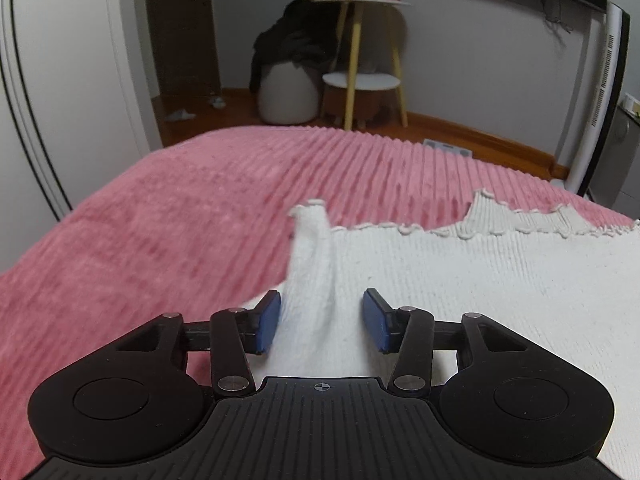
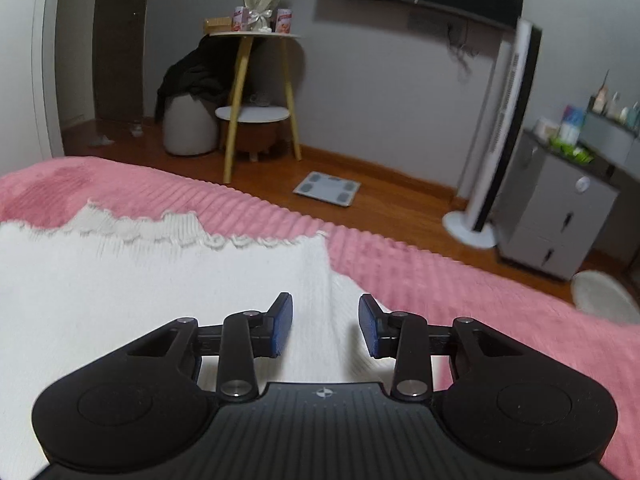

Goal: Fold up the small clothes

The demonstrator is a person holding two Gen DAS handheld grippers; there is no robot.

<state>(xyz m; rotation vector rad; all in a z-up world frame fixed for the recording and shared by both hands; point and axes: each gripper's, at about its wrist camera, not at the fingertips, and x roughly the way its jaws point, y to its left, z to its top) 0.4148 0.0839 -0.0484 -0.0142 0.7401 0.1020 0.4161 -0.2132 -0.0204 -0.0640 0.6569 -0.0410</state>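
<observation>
A white knit garment (image 1: 460,276) with a scalloped edge lies spread on the pink ribbed blanket (image 1: 140,220). At its left side a raised fold of the cloth runs between the blue pads of my left gripper (image 1: 322,320); the pads stand apart and do not press it. In the right wrist view the same garment (image 2: 140,272) fills the left half. Its right edge runs between the pads of my right gripper (image 2: 325,326), which is open too, with gaps on both sides of the cloth.
Beyond the bed's far edge is wooden floor with a round side table (image 2: 256,36) on yellow legs, a pouf with dark clothes (image 2: 188,128), a bathroom scale (image 2: 326,189), a tower fan (image 2: 500,136) and a grey cabinet (image 2: 560,208). Pink blanket (image 2: 500,300) stretches right of the garment.
</observation>
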